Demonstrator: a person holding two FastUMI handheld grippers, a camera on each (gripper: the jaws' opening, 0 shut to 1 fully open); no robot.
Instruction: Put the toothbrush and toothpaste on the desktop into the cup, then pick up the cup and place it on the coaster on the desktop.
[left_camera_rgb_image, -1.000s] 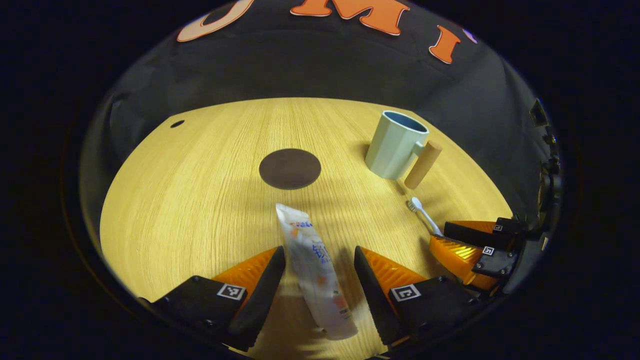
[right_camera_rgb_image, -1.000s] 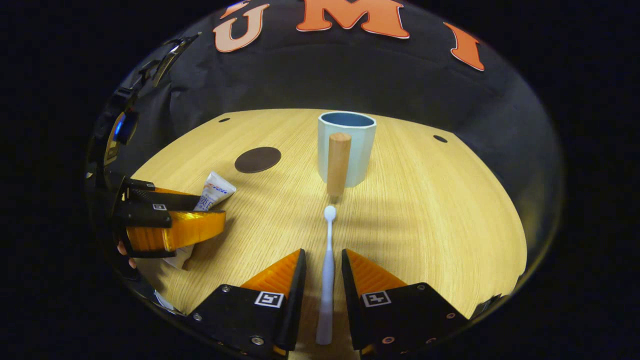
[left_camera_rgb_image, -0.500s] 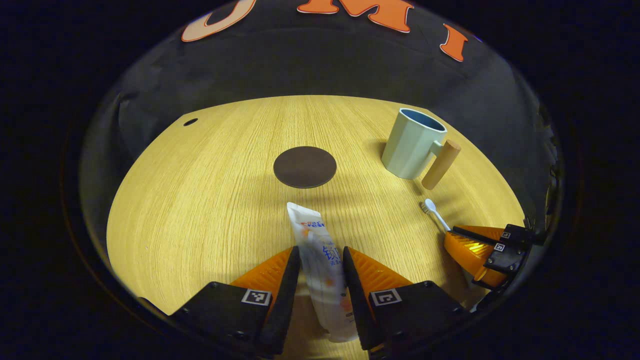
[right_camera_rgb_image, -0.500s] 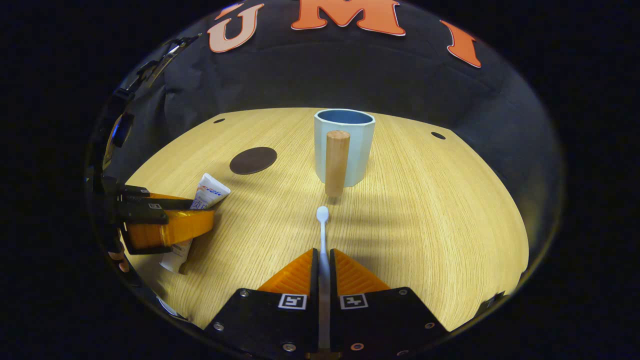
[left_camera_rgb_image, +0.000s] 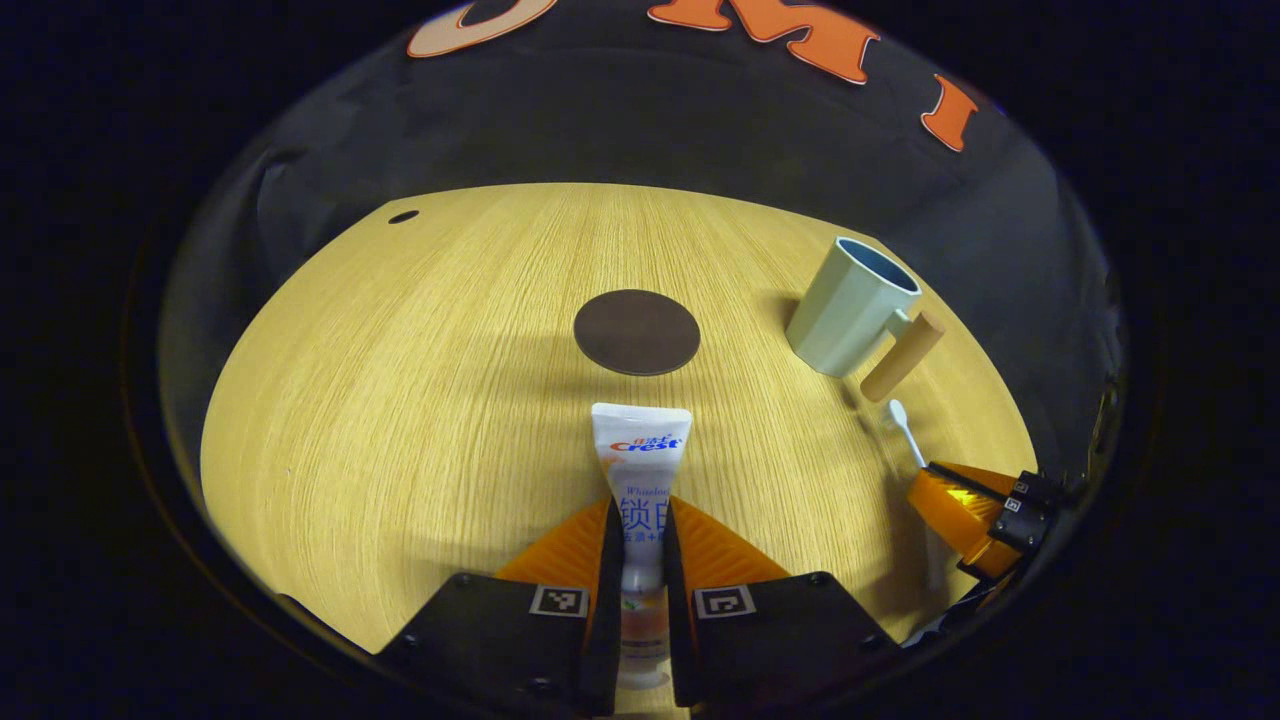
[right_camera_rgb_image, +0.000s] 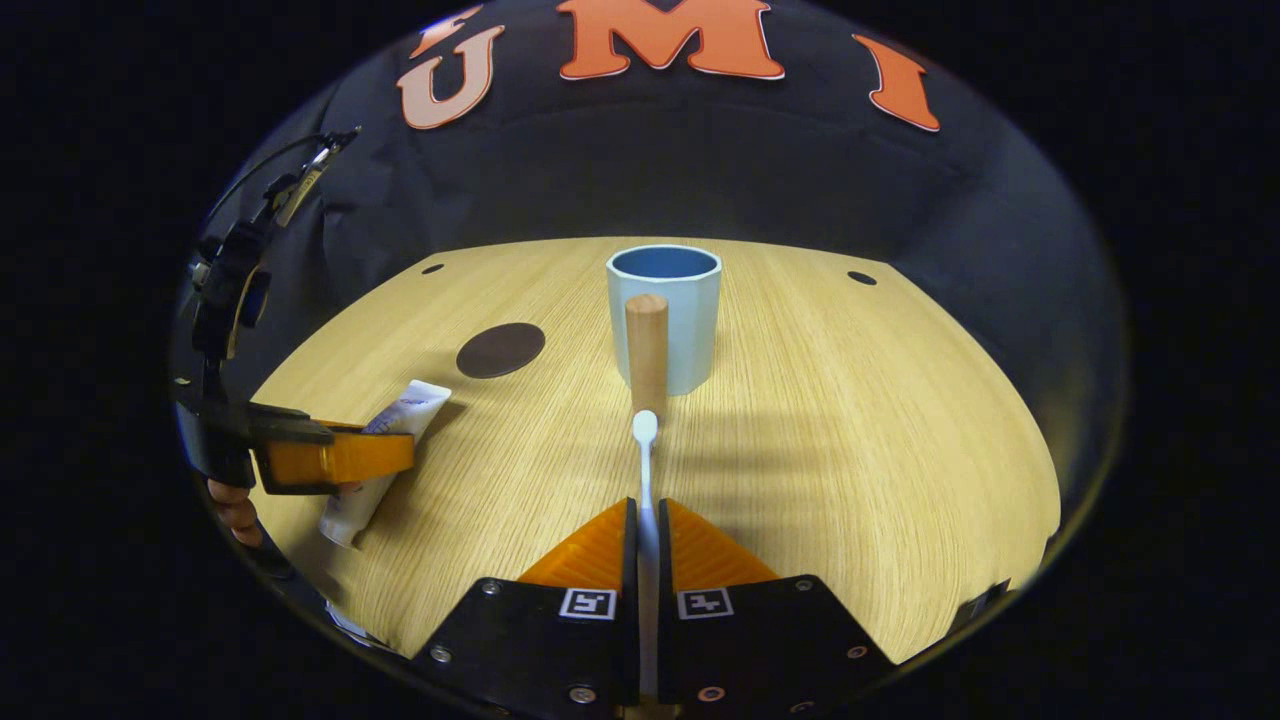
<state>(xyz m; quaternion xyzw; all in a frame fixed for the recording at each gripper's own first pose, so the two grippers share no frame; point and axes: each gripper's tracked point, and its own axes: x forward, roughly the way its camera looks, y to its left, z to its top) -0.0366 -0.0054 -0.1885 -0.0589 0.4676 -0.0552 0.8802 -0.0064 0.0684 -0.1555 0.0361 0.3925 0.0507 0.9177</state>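
In the left gripper view we see the left hand-held gripper (left_camera_rgb_image: 640, 525) clamped on the toothpaste tube (left_camera_rgb_image: 640, 470): both fingers press on its sides, and its flat crimped end points forward toward the dark round coaster (left_camera_rgb_image: 637, 332) on the wooden bench (left_camera_rgb_image: 400, 400). The cap end of the tube is hidden between the fingers at the bottom edge, so we cannot make it out. To the right stands the pale green cup (left_camera_rgb_image: 850, 305) with its wooden handle (left_camera_rgb_image: 902, 343), upright and apart from the coaster.

In the right gripper view the right hand-held gripper (right_camera_rgb_image: 648, 520) is closed on the white toothbrush (right_camera_rgb_image: 645, 450); the fingers meet around its handle, most of which is covered by them. The head of the brush reaches forward and ends just before the wooden handle (right_camera_rgb_image: 647, 345) of the cup (right_camera_rgb_image: 665, 310) (whether it touches, we cannot tell). The coaster (right_camera_rgb_image: 500, 350) lies to the left of the cup. At the far left edge we see the other gripper (right_camera_rgb_image: 335, 455) with the toothpaste (right_camera_rgb_image: 385, 450) and some fingertips (right_camera_rgb_image: 235, 505) of a person, partly cut off.
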